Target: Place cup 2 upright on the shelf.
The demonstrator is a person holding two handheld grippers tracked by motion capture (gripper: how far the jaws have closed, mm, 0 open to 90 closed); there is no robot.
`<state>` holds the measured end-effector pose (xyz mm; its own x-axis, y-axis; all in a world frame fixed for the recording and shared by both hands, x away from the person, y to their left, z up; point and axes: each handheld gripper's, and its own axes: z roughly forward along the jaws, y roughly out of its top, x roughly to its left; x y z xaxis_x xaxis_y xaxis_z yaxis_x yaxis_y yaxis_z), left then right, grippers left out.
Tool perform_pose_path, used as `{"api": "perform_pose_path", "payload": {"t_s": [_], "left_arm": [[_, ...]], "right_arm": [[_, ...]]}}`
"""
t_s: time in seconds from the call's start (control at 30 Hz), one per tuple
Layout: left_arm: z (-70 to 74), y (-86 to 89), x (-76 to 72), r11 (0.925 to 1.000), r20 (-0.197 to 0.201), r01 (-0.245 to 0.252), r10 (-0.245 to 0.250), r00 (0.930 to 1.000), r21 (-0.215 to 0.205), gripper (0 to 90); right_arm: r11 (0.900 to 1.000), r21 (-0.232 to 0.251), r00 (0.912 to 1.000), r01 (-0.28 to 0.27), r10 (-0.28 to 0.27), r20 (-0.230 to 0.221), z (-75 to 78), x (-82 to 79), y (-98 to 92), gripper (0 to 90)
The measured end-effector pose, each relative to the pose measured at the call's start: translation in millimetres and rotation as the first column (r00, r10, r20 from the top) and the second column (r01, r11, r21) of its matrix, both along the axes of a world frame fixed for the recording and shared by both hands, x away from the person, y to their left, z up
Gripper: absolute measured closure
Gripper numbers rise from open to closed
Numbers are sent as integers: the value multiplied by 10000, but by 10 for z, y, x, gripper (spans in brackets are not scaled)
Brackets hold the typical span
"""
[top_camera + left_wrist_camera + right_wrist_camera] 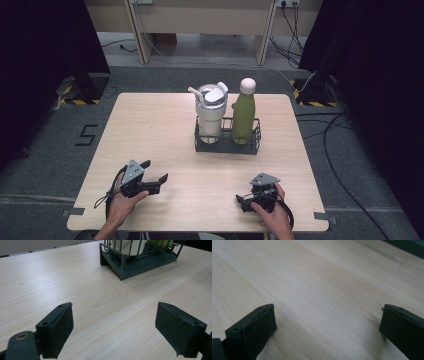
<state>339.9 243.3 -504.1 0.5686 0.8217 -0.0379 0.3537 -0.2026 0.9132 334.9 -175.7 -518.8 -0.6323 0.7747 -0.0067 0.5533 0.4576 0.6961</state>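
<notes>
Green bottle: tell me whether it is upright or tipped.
Upright. The green bottle stands straight in the wire rack, its pale cap on top, beside the white tumbler.

In your left gripper view the top edge cuts off the white tumbler (128, 246) and the green bottle (160, 242), leaving their bases behind the caddy's (140, 263) wires. In your right gripper view, the far right corner's dark shape (409, 246) can't be identified.

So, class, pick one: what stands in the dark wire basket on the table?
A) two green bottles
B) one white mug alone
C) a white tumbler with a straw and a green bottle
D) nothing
C: the white tumbler with its straw and the green bottle stand side by side inside the wire basket.
</notes>
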Motion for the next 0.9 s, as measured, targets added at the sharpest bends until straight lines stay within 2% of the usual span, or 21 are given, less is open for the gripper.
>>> {"api": "perform_pose_path", "payload": {"t_s": [0.33,0.57,0.77,0.9], "left_arm": [[-98,41,-99,9992,-326,2,11,9995,394,147],[-125,83,-170,9971,-356,-34,61,9993,761,147],[-148,106,-201,9967,-632,40,12,9980,814,147],[-155,101,-223,9938,-880,54,44,9961,1113,147]], "right_arm": [[10000,0,10000,2,-2,-1,0,0,0,8],[10000,-3,10000,-6,6,11,-1,1,0,8],[10000,-2,10000,-9,9,12,-1,1,-1,8],[10000,-3,10000,-7,7,11,-1,1,-1,8]]}}
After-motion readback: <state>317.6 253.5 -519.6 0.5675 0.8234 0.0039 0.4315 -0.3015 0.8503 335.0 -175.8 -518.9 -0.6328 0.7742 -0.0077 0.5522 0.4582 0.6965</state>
